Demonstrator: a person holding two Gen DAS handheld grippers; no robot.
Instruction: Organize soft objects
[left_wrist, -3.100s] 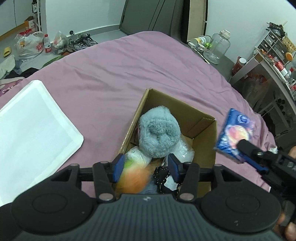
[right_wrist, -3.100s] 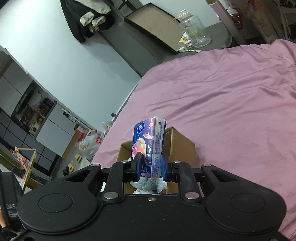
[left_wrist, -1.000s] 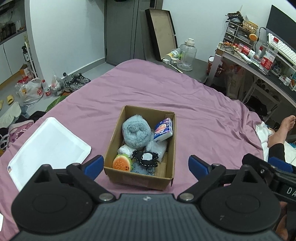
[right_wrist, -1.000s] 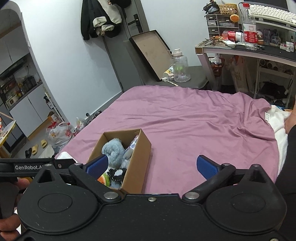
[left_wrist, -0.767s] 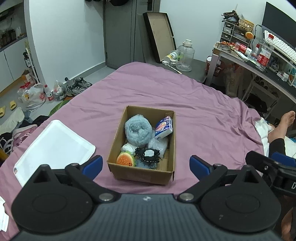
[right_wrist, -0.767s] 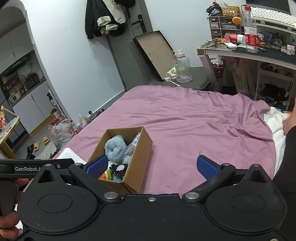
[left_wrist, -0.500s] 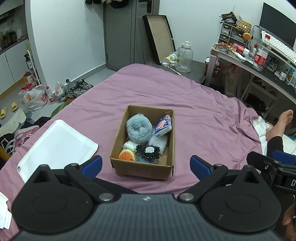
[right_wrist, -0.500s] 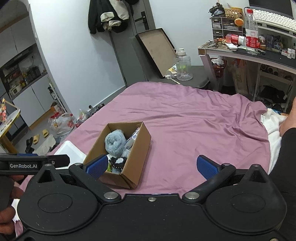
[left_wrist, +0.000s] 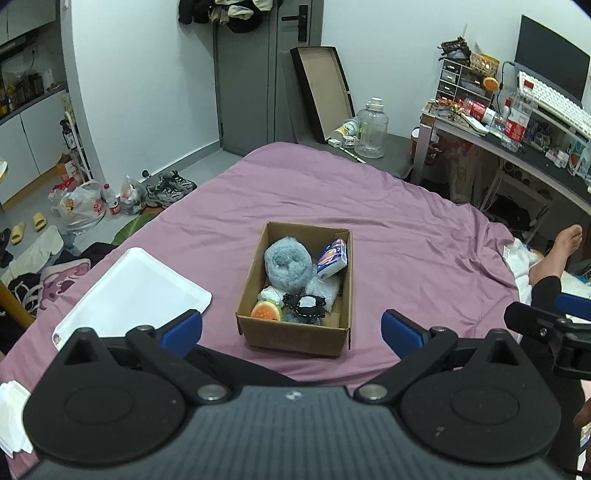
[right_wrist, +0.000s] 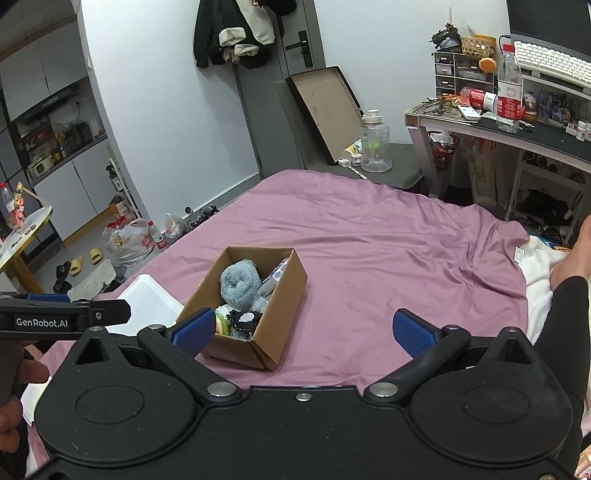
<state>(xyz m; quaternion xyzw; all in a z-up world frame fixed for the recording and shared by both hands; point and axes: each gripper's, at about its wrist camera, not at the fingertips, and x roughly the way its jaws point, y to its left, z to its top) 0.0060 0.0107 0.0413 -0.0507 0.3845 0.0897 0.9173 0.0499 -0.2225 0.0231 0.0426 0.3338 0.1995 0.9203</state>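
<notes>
From the right, the cardboard box's (right_wrist: 275, 334) near wall hides most of the tissue pack (right_wrist: 276, 275) and the orange plush burger (right_wrist: 221, 324). The white tray (right_wrist: 147, 295) sits half behind the left gripper (right_wrist: 66, 314), and the person's foot (left_wrist: 565, 240) is cut off beyond the bedsheet's edge.

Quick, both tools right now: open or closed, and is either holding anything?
Left tool: open, holding nothing.
Right tool: open, holding nothing.
</notes>
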